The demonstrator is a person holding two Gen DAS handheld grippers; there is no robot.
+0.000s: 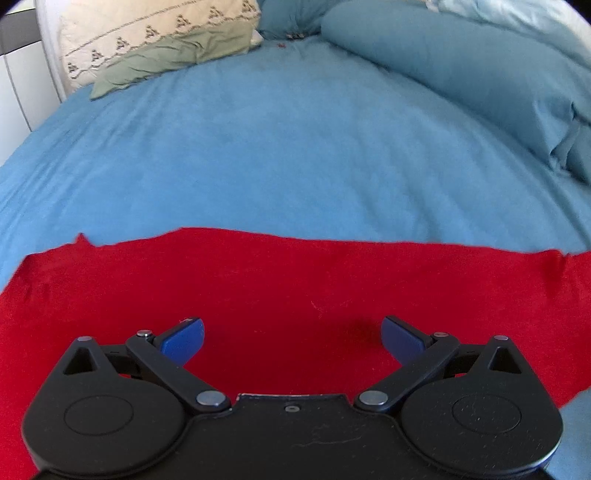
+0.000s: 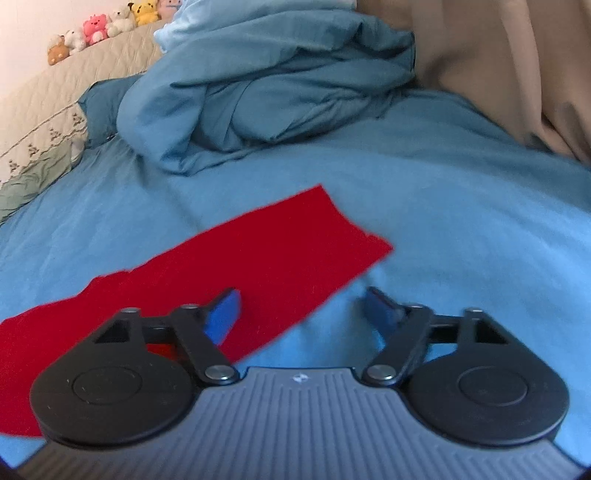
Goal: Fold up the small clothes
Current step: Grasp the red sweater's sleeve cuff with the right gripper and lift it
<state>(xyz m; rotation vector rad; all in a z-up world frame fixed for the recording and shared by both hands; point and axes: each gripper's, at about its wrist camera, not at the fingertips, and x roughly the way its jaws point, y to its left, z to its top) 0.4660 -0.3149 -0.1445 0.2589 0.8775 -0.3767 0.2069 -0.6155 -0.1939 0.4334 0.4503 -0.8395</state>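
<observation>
A red garment (image 1: pixel 280 284) lies flat on the blue bedsheet (image 1: pixel 295 147). In the left wrist view it fills the lower part of the frame, and my left gripper (image 1: pixel 291 338) hovers over it, open and empty, blue pads spread wide. In the right wrist view a long red sleeve-like part of the garment (image 2: pixel 280 251) stretches away to the upper right. My right gripper (image 2: pixel 301 310) is open and empty at that part's near edge; its left fingertip (image 2: pixel 221 317) is over the red cloth, its right one over the sheet.
A bunched blue duvet (image 2: pixel 266 88) lies at the far side of the bed. A cream and green pillow (image 1: pixel 155 40) sits at the far left. Plush toys (image 2: pixel 99 29) line the headboard. A beige curtain (image 2: pixel 517 66) hangs at the right.
</observation>
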